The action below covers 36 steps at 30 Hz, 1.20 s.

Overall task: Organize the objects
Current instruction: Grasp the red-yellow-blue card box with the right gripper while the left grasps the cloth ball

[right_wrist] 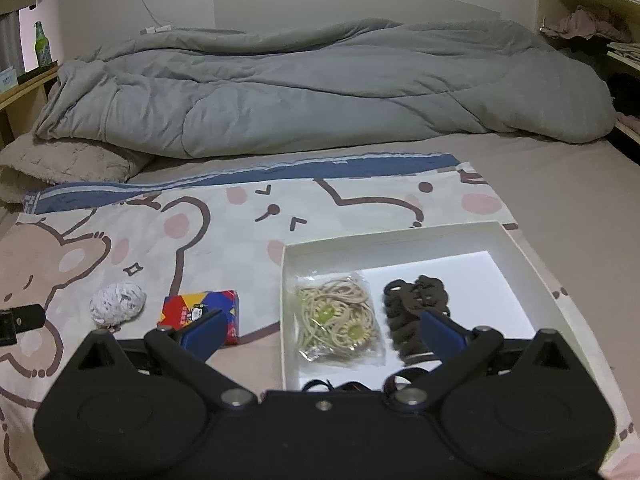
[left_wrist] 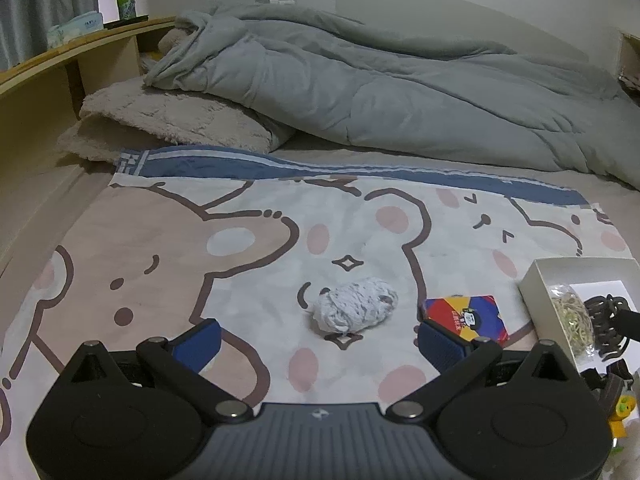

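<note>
- Our left gripper (left_wrist: 318, 340) has its blue-padded jaws spread wide and holds nothing; it hovers over the cartoon-bear printed cloth (left_wrist: 160, 248) on the bed.
- Between and just ahead of those jaws we see a crumpled white paper ball (left_wrist: 354, 310), with a colourful red, yellow and blue card box (left_wrist: 466, 316) just beside the right jaw.
- Our right gripper (right_wrist: 320, 330) is likewise wide open and empty, above the near edge of the shallow white cardboard box (right_wrist: 400, 240).
- Inside that box lie a clear bag of beige rubber bands (right_wrist: 338, 320) and, beside it, a dark brown hair claw clip (right_wrist: 412, 304).
</note>
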Motion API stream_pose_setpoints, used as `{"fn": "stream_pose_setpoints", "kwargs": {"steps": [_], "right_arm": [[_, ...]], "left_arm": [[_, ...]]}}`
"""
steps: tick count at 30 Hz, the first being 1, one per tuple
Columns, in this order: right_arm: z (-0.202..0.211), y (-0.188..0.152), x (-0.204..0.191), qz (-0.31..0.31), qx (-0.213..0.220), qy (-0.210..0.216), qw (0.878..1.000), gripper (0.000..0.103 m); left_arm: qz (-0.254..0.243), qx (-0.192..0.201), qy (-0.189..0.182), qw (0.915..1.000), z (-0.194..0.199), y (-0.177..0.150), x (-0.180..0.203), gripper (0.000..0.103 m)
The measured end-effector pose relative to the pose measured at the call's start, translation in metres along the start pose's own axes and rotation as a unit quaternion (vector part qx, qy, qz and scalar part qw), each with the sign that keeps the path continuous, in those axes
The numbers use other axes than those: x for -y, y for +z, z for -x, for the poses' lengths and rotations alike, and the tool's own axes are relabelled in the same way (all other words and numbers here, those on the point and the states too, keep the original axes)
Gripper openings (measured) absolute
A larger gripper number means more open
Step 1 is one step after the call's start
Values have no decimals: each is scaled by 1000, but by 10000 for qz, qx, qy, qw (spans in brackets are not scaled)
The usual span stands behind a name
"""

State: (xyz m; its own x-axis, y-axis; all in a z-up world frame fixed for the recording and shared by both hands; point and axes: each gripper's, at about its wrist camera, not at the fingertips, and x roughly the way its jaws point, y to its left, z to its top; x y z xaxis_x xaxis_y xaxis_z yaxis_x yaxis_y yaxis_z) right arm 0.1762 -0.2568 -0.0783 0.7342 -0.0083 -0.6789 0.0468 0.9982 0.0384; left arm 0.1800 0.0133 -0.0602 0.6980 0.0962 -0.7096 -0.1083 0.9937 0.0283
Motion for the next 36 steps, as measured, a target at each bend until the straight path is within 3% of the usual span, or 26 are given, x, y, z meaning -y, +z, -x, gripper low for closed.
{"fn": "stream_pose_setpoints", "kwargs": {"steps": [10, 16, 30, 36], "right_arm": [[-12, -1, -28, 30, 296, 314, 9991, 103], [-26, -6, -49, 256, 146, 421, 9987, 103], [-63, -10, -75, 298, -19, 641, 9975, 103], [-82, -12, -90, 795, 67, 817, 9935, 103]], "left_arm": [[59, -10, 84, 9999, -12, 6, 3, 103], [490, -117, 182, 9986, -24, 8, -2, 103], [874, -363, -344, 9949, -75, 12, 1, 103], [954, -456, -363, 9937, -97, 11, 3, 103]]}}
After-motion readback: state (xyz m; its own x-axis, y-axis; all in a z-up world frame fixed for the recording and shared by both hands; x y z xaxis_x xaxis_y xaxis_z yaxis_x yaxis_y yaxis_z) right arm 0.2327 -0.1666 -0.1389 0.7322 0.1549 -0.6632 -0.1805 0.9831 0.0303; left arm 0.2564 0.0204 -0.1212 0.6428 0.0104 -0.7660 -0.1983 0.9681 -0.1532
